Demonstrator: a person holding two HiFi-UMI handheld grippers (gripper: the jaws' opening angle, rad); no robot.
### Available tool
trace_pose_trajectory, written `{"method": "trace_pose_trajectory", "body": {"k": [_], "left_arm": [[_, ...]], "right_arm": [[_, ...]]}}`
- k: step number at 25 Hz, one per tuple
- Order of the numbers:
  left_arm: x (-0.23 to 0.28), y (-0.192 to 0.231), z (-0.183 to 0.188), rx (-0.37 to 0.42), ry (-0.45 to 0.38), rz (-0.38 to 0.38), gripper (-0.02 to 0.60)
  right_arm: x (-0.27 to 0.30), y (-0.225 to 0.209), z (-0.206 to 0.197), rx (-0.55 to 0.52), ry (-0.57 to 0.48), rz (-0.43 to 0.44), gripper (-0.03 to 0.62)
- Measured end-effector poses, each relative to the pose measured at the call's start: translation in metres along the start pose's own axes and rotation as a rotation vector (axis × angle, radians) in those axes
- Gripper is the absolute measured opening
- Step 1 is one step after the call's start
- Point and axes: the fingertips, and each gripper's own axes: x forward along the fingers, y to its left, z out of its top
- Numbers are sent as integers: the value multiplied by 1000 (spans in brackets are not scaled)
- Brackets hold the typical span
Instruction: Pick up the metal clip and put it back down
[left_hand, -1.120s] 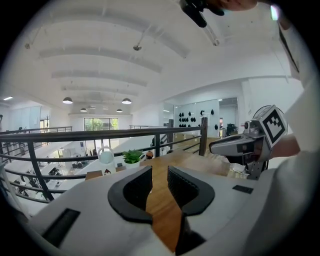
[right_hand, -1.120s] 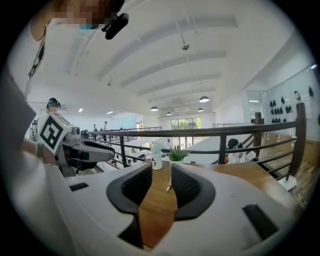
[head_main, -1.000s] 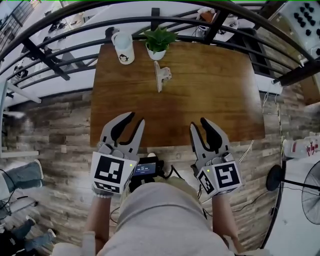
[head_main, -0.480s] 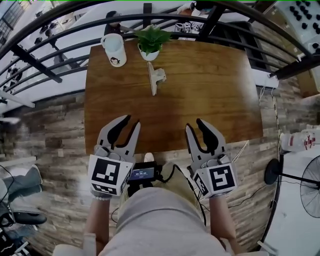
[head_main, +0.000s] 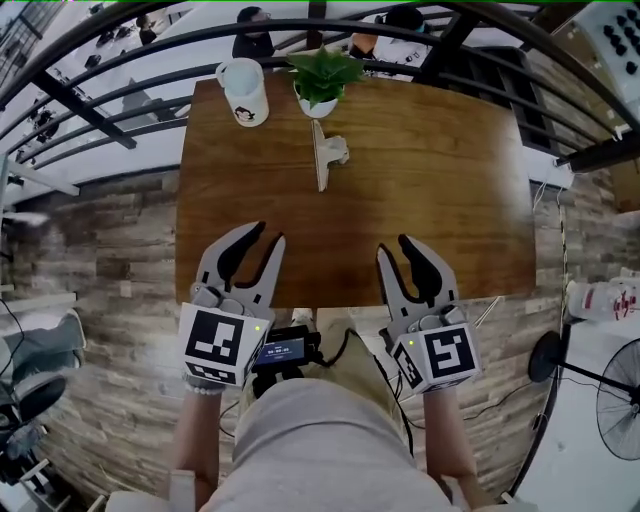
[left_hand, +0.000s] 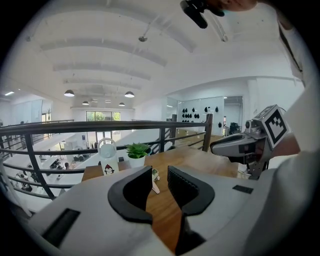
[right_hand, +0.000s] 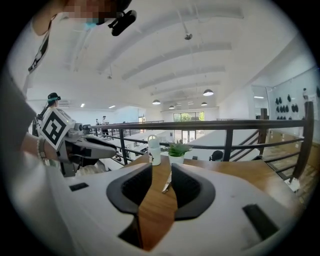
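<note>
Jaws spread, empty: left hand-held gripper (head_main: 267, 238), right hand-held gripper (head_main: 397, 248); metal clip (head_main: 325, 155) well apart.

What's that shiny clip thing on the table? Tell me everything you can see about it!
The metal clip looks silvery and shiny. It has one long thin bar and a shorter curled handle sticking out to one side. It lies on the brown wooden table, toward the far side, just in front of the potted plant but not touching it. Only the table touches it. The left gripper and right gripper are open and well away from it.
</note>
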Motion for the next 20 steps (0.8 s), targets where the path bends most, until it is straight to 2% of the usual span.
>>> {"method": "trace_pose_trajectory", "body": {"k": [20], "left_arm": [[78,34,-4,-63,30,60,100]], "right_arm": [[91,-41,-1,-5,55,109,117]]}}
